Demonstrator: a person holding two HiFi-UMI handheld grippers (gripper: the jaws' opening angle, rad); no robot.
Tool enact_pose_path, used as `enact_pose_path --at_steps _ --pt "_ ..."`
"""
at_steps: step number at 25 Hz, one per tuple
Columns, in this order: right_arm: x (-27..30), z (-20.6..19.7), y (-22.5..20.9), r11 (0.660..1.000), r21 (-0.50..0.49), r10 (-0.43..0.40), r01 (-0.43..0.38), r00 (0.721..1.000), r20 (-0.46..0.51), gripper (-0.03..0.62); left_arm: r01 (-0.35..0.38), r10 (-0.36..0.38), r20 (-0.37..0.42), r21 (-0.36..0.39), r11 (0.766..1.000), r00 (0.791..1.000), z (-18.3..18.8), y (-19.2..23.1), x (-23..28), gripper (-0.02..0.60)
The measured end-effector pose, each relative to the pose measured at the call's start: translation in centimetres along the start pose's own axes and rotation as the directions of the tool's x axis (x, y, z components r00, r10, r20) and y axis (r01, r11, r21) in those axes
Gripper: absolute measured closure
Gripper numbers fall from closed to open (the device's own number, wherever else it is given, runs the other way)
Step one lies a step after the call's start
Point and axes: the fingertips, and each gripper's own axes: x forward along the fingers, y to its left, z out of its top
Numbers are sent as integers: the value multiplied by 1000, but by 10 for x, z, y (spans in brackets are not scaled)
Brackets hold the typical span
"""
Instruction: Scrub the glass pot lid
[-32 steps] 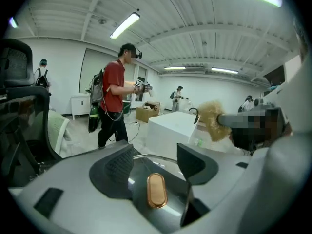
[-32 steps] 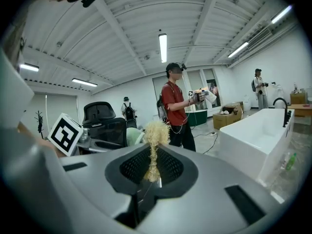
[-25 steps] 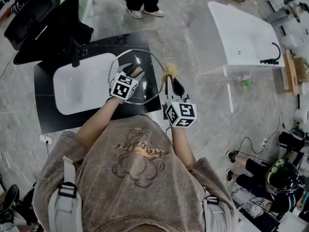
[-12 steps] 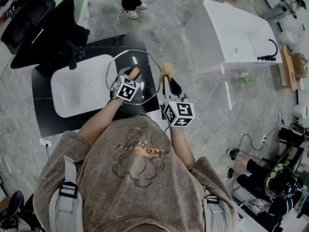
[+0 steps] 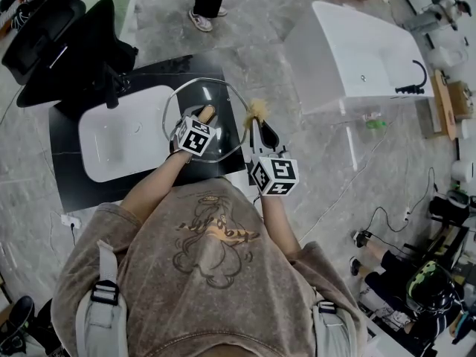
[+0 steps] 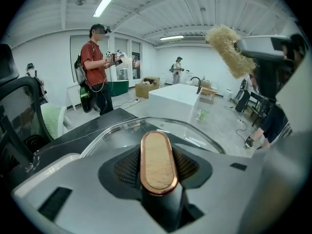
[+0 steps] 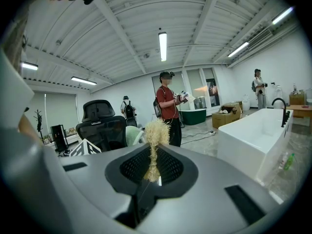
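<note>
A round clear glass pot lid (image 5: pixel 222 97) with an oval wood-topped knob (image 6: pixel 158 162) is lying at the black surface's (image 5: pixel 82 188) right edge. The left tool (image 5: pixel 202 119), jaws just closing, is gripping the knob; the right tool (image 7: pixel 153 177) is pinching a straw-coloured fibre scrubber (image 7: pixel 157 130).

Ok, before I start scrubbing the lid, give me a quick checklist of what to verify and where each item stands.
1. Left gripper on the handle of the lid: ok. The jaws have just been closing, and the pads sit against the handle.
2. Right gripper holding the scrubber: ok. It is shut on the thin stem.
3. Scrubber touching the glass: not ok. It is held in the air beside the rim.
4. Lid over the black counter, beside the white sink: ok.
5. Lid resting flat or lifted: cannot tell.
</note>
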Motion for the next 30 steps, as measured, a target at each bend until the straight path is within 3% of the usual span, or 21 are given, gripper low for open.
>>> enact_pose_path --at_steps 22,30 --pt "-6 -6 -6 1000 9 -1 1 1000 -11 553 -30 27 -44 -73 997 999 1 3 3 403" --pt "-4 -9 -5 1000 8 0 0 1000 -11 553 -25 23 -56 -42 999 998 0 2 -9 403"
